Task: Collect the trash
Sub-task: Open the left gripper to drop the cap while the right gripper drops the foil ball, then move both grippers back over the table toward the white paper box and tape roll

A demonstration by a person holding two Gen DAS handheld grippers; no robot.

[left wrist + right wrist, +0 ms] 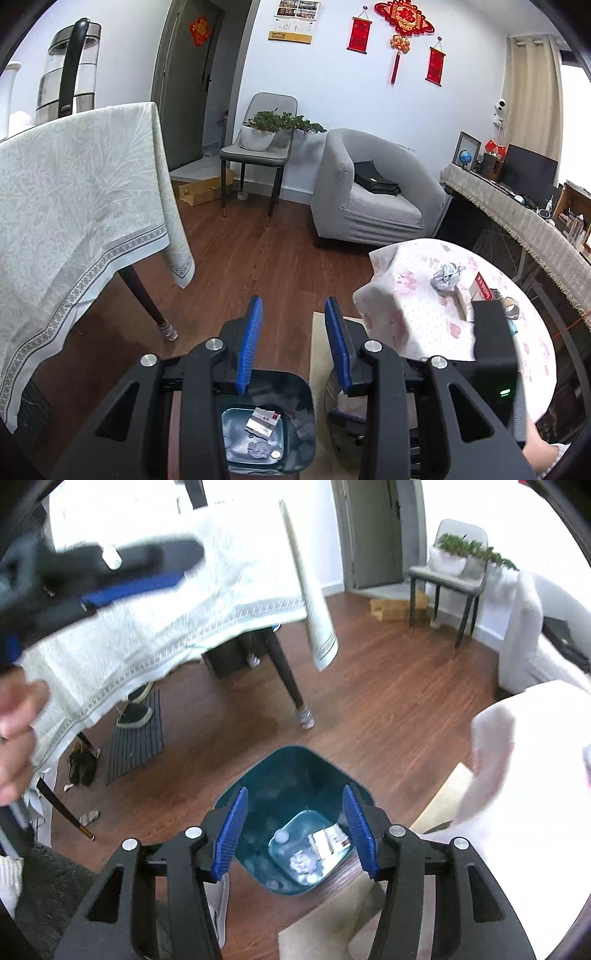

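Note:
A teal bin (295, 771) stands on the wood floor beside the round table. At its bottom lie a small carton (328, 840), a crumpled wad (303, 862) and a white cap (282, 836). My right gripper (295, 792) hangs above the bin's mouth, open, with nothing between its blue pads. My left gripper (293, 302) is also open and empty, above the bin (291, 386) and pointing toward the room. On the round table (406, 314) lie a crumpled foil ball (447, 277), a white and red carton (476, 291) and a tape roll (511, 306).
A dining table with a pale cloth (74, 203) fills the left, with a kettle (70, 70) on it. A grey armchair (369, 192) and a chair with a potted plant (258, 136) stand behind. A hand (14, 720) holds the blurred left gripper (190, 565).

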